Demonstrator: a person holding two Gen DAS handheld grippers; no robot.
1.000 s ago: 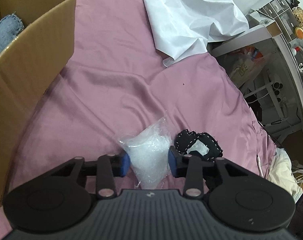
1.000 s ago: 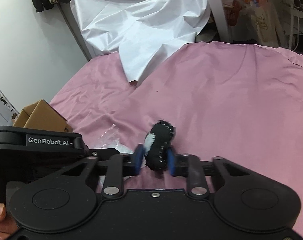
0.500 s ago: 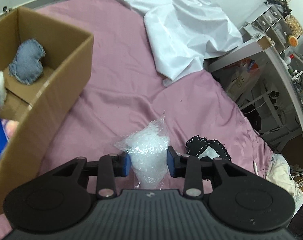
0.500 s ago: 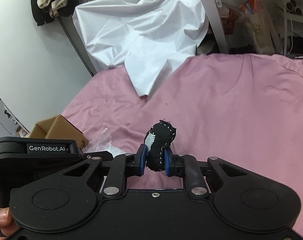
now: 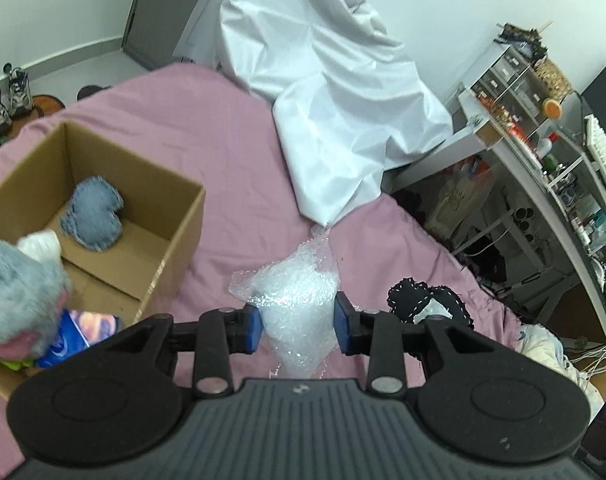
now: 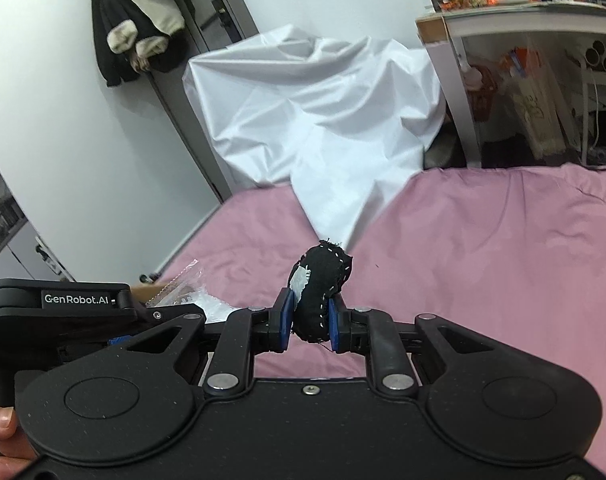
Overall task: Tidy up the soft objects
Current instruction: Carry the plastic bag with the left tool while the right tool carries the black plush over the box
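My left gripper [image 5: 297, 328] is shut on a clear plastic bag of white filling [image 5: 299, 300] and holds it above the pink bed [image 5: 231, 160]. My right gripper [image 6: 308, 320] is shut on a black stitched fabric pouch with a white patch [image 6: 321, 284], lifted off the bed; that pouch also shows in the left wrist view [image 5: 427, 300]. The open cardboard box [image 5: 183, 224] stands at the left. It holds a blue denim heart cushion [image 5: 93, 218], a grey and pink plush toy [image 5: 19, 284] and a blue packet [image 5: 79, 334].
A crumpled white sheet [image 5: 343, 92] drapes over the far end of the bed. A cluttered white desk and shelves [image 5: 543, 152] stand at the right. A dark jacket [image 6: 135, 20] hangs on the wall. The left gripper's body [image 6: 63, 304] is close beside my right gripper.
Both grippers have risen off the bed with their loads. The right gripper closed tighter on the black pouch. The box interior has come into the left wrist view.
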